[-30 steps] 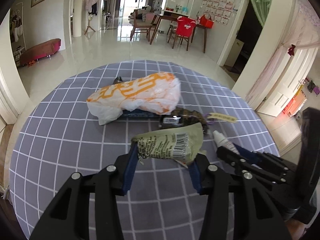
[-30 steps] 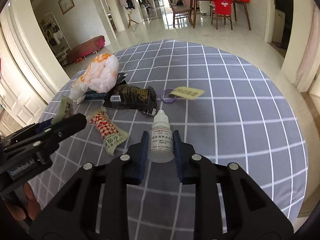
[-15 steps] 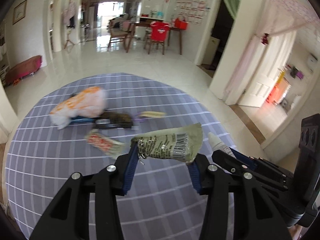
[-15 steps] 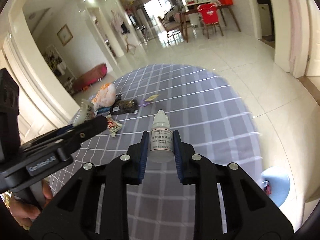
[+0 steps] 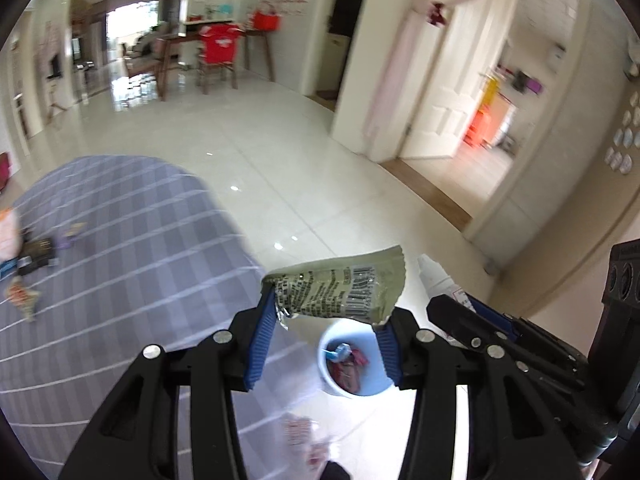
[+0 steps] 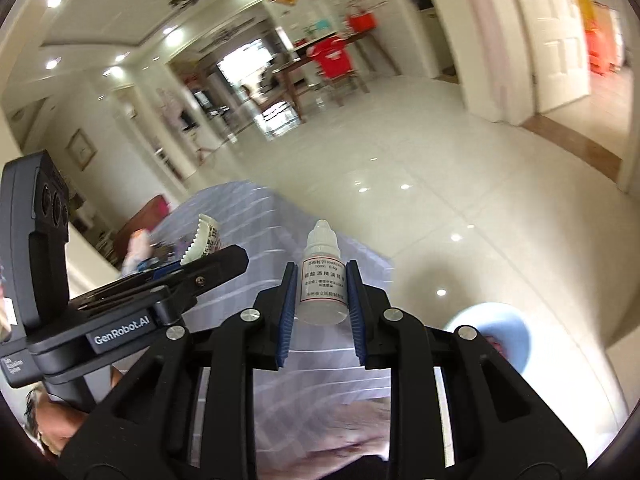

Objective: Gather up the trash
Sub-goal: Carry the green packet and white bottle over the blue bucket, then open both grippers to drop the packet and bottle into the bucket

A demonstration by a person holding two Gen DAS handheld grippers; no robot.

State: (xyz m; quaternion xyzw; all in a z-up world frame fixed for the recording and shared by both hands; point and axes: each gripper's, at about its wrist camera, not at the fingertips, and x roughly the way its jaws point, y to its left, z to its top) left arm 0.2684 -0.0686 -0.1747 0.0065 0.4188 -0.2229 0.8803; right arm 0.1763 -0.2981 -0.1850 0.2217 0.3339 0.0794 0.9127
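Carrying trash off the checked table (image 5: 120, 240): the left gripper (image 5: 324, 320) pinches a green wrapper (image 5: 340, 288) crosswise, directly above the blue bin (image 5: 352, 360) at lower centre; the right gripper (image 6: 320, 292) clamps an upright dropper bottle (image 6: 323, 276), with the bin at that view's lower right, its contents visible only from the left camera

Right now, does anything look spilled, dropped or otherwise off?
Nothing is spilled. The left tongs grip a crumpled wrapper above the bin; the right tongs hold a dropper bottle upright. Litter remains on the table, not yet collected.
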